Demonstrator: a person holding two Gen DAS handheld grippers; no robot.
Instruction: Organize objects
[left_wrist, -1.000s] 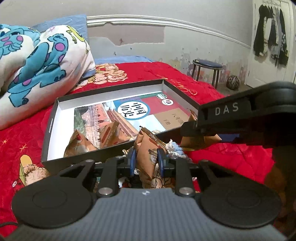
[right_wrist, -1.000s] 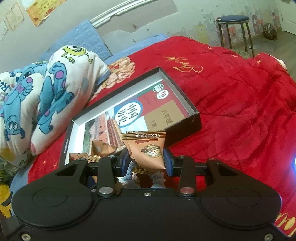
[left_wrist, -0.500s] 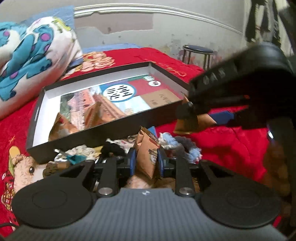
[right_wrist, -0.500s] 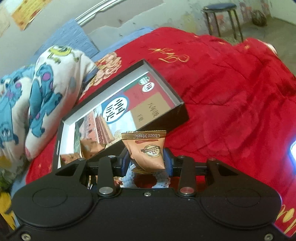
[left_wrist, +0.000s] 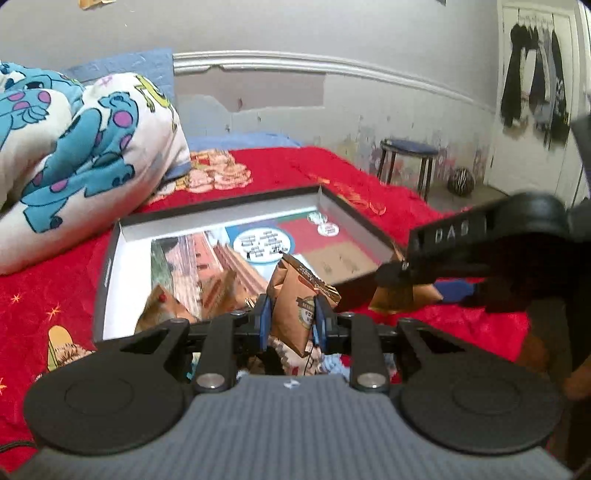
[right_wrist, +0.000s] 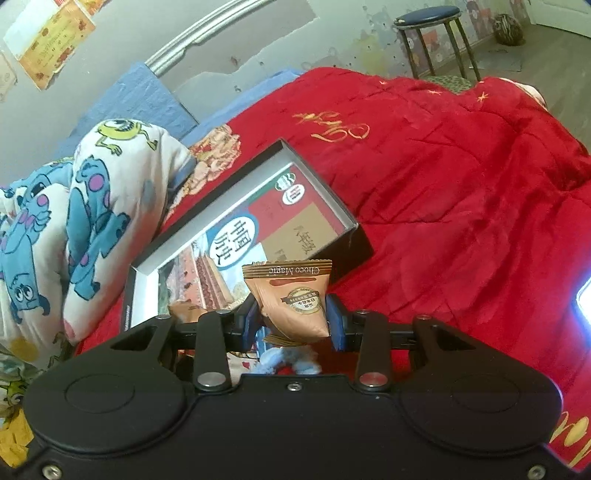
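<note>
A brown snack packet (left_wrist: 301, 306) is pinched in the left gripper (left_wrist: 290, 321) and a second Choco Magic packet (right_wrist: 293, 299) is clamped in the right gripper (right_wrist: 293, 325), both held just before the near wall of the open black box (left_wrist: 110, 258), where other packets already lie. Either packet could be caught on that wall or dropped short onto the loose clutter below, since thin, slippery wrappers are gripped only at the sides. The box is rested on a soft red bedspread (right_wrist: 461, 184), beside a cartoon-print quilt (left_wrist: 85, 147), with a stool (right_wrist: 432, 33) seen by the peeling wall.
</note>
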